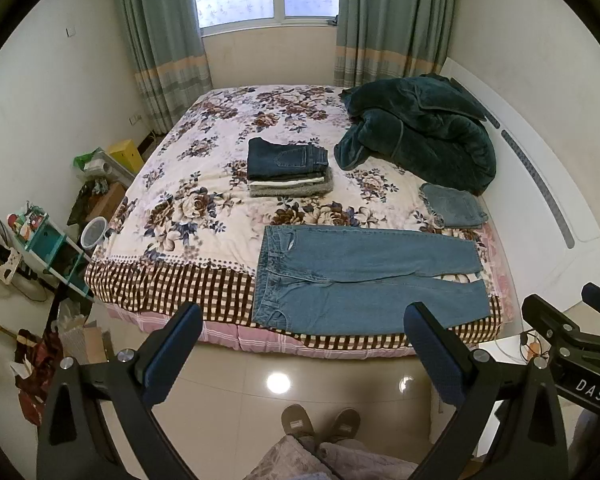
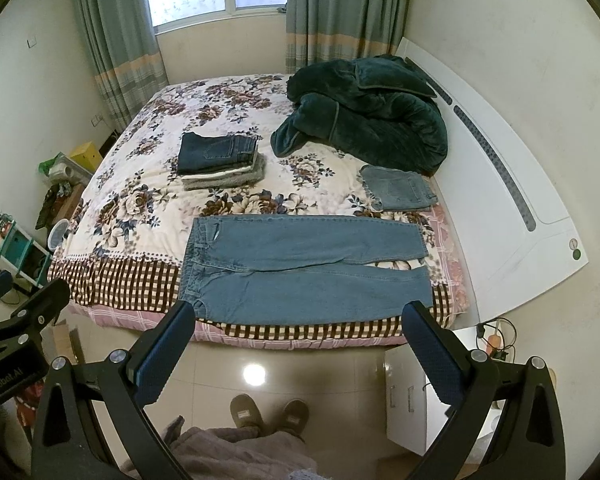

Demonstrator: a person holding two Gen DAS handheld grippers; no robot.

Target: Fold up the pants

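Observation:
Light blue jeans [image 1: 360, 276] lie spread flat along the near edge of the bed, waist to the left, legs to the right; they also show in the right wrist view [image 2: 300, 268]. My left gripper [image 1: 304, 316] is open and empty, held above the floor in front of the bed, short of the jeans. My right gripper [image 2: 300, 314] is open and empty too, level with the bed's near edge. Part of the right gripper's body [image 1: 568, 332] shows at the right of the left wrist view.
A stack of folded pants [image 1: 288, 168] sits mid-bed, dark jeans on top. Folded light jeans [image 1: 454, 206] lie at the right by a dark green quilt [image 1: 420, 128]. White headboard [image 1: 540, 200] at right, white nightstand [image 2: 408, 396] below it, clutter on the floor at left [image 1: 60, 260].

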